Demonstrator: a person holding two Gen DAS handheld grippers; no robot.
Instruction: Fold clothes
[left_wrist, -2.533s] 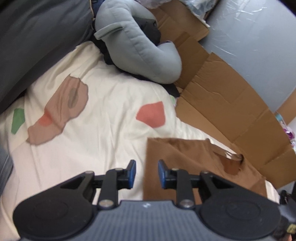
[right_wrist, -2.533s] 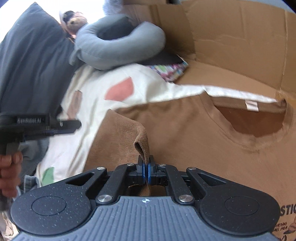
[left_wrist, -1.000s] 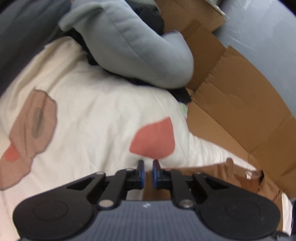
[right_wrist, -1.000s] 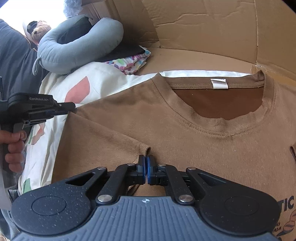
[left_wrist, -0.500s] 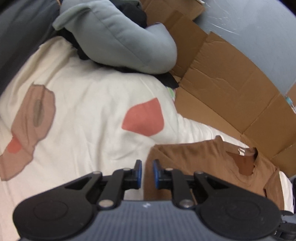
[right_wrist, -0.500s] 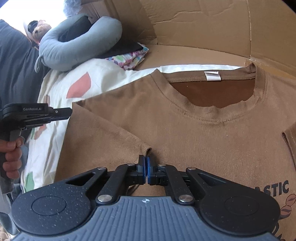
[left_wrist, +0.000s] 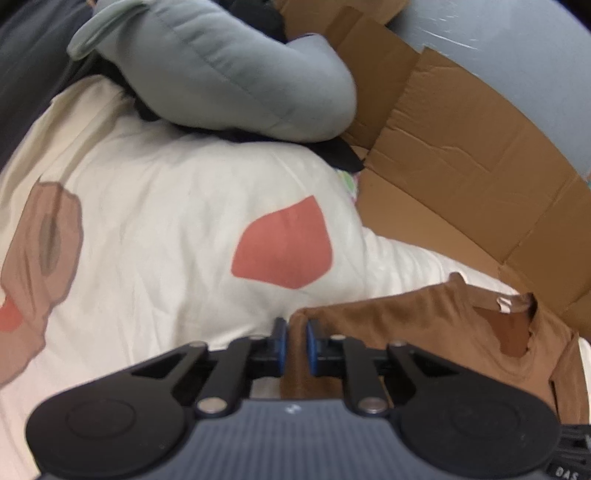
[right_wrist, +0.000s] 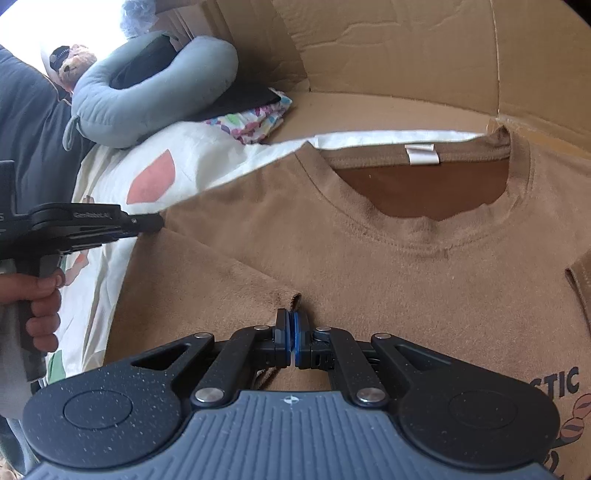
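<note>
A brown T-shirt (right_wrist: 388, 266) lies front-up on the cream patterned bedding (left_wrist: 166, 221), collar and white label toward the cardboard. Its left sleeve is folded in over the chest. My right gripper (right_wrist: 294, 334) is shut on the sleeve's hem, low over the shirt. My left gripper (left_wrist: 294, 341) is nearly shut, its jaws a narrow gap apart astride the shirt's folded shoulder corner (left_wrist: 306, 317). It shows from the side in the right wrist view (right_wrist: 147, 223), its tip touching that corner. The shirt also shows in the left wrist view (left_wrist: 424, 332).
A grey U-shaped pillow (left_wrist: 229, 70) over dark clothing lies at the bed's far end. Flattened cardboard (left_wrist: 461, 155) lines the far side behind the shirt. A colourful patterned cloth (right_wrist: 258, 120) and a soft toy (right_wrist: 72, 61) sit near the pillow.
The right gripper has carried the sleeve across and laid it on the chest, staying shut. The left gripper narrowed from open and came down onto the shirt's shoulder corner.
</note>
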